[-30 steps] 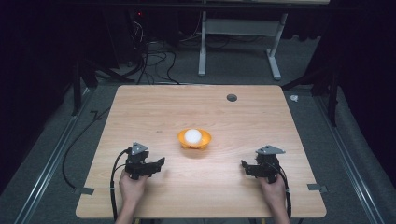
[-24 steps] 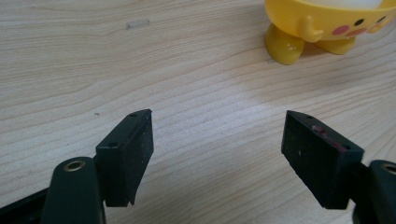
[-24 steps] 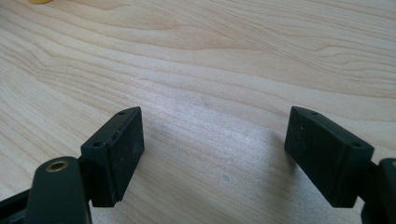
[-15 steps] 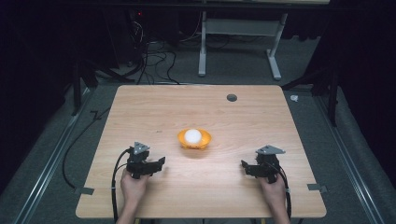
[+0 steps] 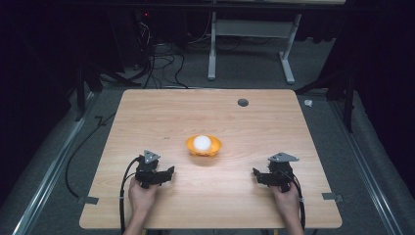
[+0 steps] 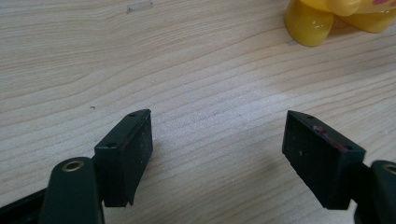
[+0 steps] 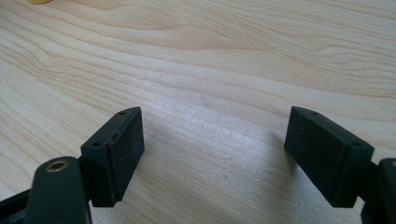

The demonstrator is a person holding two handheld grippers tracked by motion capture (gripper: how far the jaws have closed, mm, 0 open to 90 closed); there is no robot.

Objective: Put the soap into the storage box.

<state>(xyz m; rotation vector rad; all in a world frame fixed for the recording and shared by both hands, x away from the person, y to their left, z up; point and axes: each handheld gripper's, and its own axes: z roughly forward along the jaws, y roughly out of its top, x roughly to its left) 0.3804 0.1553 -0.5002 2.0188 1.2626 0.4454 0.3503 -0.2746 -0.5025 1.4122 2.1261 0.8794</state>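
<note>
Claws are held low near the worktop's (image 5: pixel 147 112) near edge, one towards each near corner, both spread wide with nothing between their jaws. The left claw (image 5: pixel 161 175) and the right claw (image 5: pixel 262 176) point inward, towards each other. Between them and somewhat farther from the near edge, an orange bowl (image 5: pixel 204 146) carrying a white ball (image 5: pixel 201 142) sits close to the worktop's middle. The bowl lies ahead and to the right of the left claw, ahead and to the left of the right claw. The left claw is judged slightly nearer to it. In the left gripper view, a yellow rounded base (image 6: pixel 309 23) is seen beyond the right jaw. No long axis is offered by the round bowl, so approach from either side seems equally open.
</note>
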